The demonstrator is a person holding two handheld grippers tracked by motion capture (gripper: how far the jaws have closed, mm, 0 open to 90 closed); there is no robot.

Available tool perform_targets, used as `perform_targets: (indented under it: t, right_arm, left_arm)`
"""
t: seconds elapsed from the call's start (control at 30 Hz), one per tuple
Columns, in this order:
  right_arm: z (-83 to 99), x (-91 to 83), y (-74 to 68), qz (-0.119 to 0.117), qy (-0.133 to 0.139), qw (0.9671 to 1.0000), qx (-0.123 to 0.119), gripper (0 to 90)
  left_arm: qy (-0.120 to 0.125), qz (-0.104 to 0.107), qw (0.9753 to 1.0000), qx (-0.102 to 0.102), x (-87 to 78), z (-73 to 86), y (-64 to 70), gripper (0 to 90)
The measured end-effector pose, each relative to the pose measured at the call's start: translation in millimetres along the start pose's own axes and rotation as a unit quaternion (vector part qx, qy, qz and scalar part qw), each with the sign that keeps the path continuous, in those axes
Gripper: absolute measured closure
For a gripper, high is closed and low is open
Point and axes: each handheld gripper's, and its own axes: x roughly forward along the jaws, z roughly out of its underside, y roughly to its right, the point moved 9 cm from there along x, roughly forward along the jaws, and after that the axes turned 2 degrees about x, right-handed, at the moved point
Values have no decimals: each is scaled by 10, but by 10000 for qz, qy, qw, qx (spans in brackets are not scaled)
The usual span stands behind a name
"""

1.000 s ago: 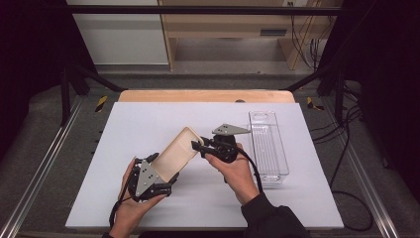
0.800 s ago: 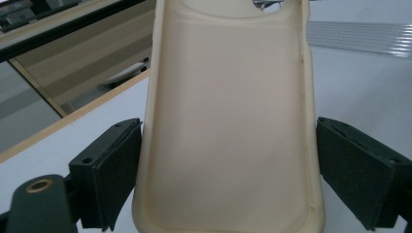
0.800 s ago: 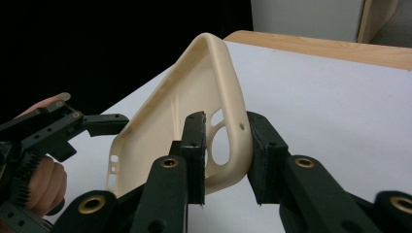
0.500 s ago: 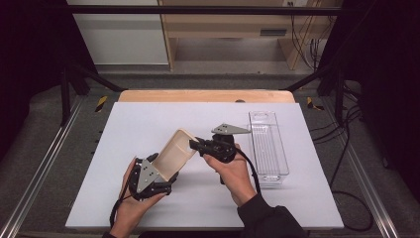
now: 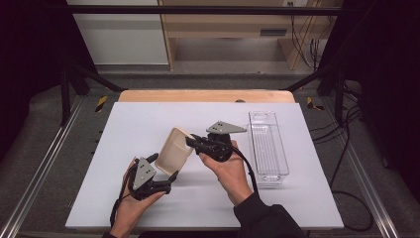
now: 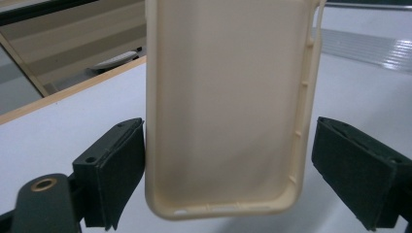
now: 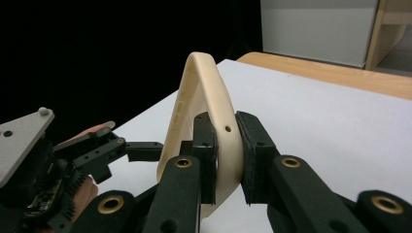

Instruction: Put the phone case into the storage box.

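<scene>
Centre frame: my right gripper [image 7: 226, 160] clamps the light, bendy phone case [image 5: 174, 149] rim; left gripper [image 6: 228, 170] jaws apart.

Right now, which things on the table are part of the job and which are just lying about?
In the job:
- phone case, cream, held up off the table
- right gripper, shut on the case's edge
- left gripper, open, jaws either side of the case's bottom end

Lying about:
- clear tray, at the right of the table, untouched
</scene>
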Motion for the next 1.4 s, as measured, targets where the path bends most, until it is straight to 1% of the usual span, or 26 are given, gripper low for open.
perform_targets:
  t: [0.03,0.07,0.1,0.13,0.23,0.27,0.3,0.33,0.37,0.4,0.43,0.47,0.5,0.53,0.77,0.8,0.9,1.0,1.03,1.17,1.3,1.4]
  right_arm:
    - [-11,-6,8,17,4,10000,-18,790]
    - [-25,-16,29,54,-6,10000,-70,791]
    - [-25,-16,29,54,-6,10000,-70,791]
    - [-50,-38,76,147,-23,9997,-182,791]
    - [-79,-76,143,238,-40,9994,-265,791]
    - [-88,-97,178,283,-60,9990,-329,791]
    - [-88,-97,178,283,-60,9990,-329,791]
    - [-98,-132,222,317,-89,9987,-394,791]
    - [-98,-132,222,317,-89,9987,-394,791]
    - [-108,-171,264,356,-106,9983,-455,791]
    - [-108,-171,264,356,-106,9983,-455,791]
    - [-112,-191,284,380,-111,9981,-472,791]
    - [-122,-231,314,413,-112,9978,-510,791]
    - [-127,-250,327,419,-115,9976,-530,791]
    - [-181,-344,382,462,-106,9966,-672,791]
    - [-210,-373,404,498,-98,9962,-710,791]
    - [-240,-402,419,517,-107,9959,-728,790]
    - [-310,-452,453,555,-116,9949,-834,791]
    - [-310,-452,453,555,-116,9949,-834,791]
    - [-385,-506,495,595,-153,9937,-940,791]
    - [-435,-540,528,639,-145,9933,-956,790]
    - [-527,-595,575,701,-100,9925,-997,791]
  left_arm:
    - [0,0,10000,0,0,0,0,109]
    - [71,56,9999,-74,-1,-9,5,103]
    - [71,56,9999,-74,-1,-9,5,97]
    - [112,74,9998,-115,-7,-15,3,89]
    - [160,74,9997,-171,-18,-19,-10,76]
    - [197,65,9994,-263,-33,-15,-33,72]
    - [197,65,9994,-263,-33,-15,-33,68]
    - [228,60,9991,-358,-48,-4,-65,62]
    - [228,60,9991,-358,-48,-4,-65,59]
    - [224,-3,9988,-426,-59,14,-106,56]
    - [224,-3,9988,-426,-59,14,-106,53]
    - [219,-34,9986,-480,-64,24,-130,53]
    - [265,-52,9979,-592,-72,29,-158,51]
    - [283,-54,9975,-646,-78,32,-170,50]
    - [310,-69,9970,-700,-106,53,-213,45]
    - [317,-62,9970,-704,-108,55,-215,44]
    - [302,-55,9971,-694,-106,61,-215,43]
    - [283,-57,9973,-682,-101,71,-214,43]
    - [283,-57,9973,-682,-101,71,-214,43]
    - [298,-71,9970,-716,-104,75,-229,43]
    - [300,-58,9971,-701,-103,79,-226,43]
    - [287,-41,9974,-664,-100,82,-217,43]
